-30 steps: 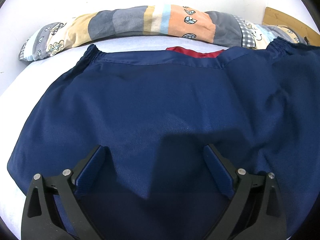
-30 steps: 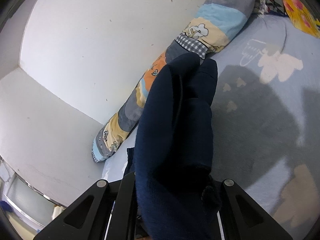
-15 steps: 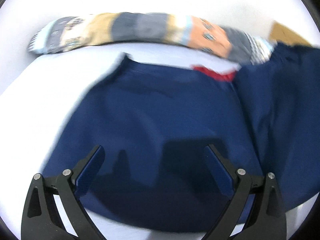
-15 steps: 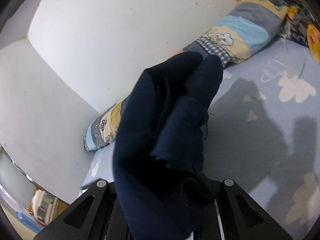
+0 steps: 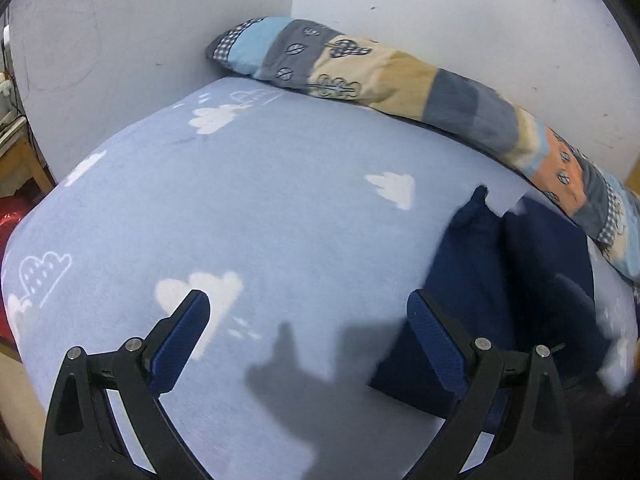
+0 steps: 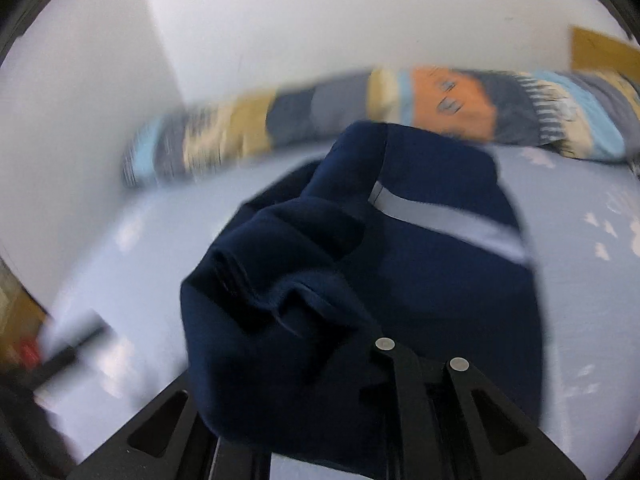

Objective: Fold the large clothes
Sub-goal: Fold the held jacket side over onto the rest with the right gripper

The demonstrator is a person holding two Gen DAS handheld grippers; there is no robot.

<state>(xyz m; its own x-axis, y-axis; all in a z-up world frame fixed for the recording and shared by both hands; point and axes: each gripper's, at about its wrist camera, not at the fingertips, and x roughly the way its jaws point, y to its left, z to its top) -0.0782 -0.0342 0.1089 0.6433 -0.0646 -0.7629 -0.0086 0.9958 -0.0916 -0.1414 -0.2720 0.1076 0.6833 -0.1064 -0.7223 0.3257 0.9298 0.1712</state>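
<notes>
The left gripper [image 5: 308,320] stands wide apart and empty at the bottom of its frame, over the blue cloud-print sheet [image 5: 280,216]. The right gripper [image 6: 320,360] is clamped on a bunched fold of the navy garment [image 6: 400,264], which fills mid-frame in its blurred view and lies at the right edge of the left view [image 5: 520,280]. A patchwork bolster [image 5: 400,76] runs along the white wall [image 5: 440,4] behind

One navy garment [image 6: 420,272], one patchwork bolster [image 5: 400,80], two grippers.
</notes>
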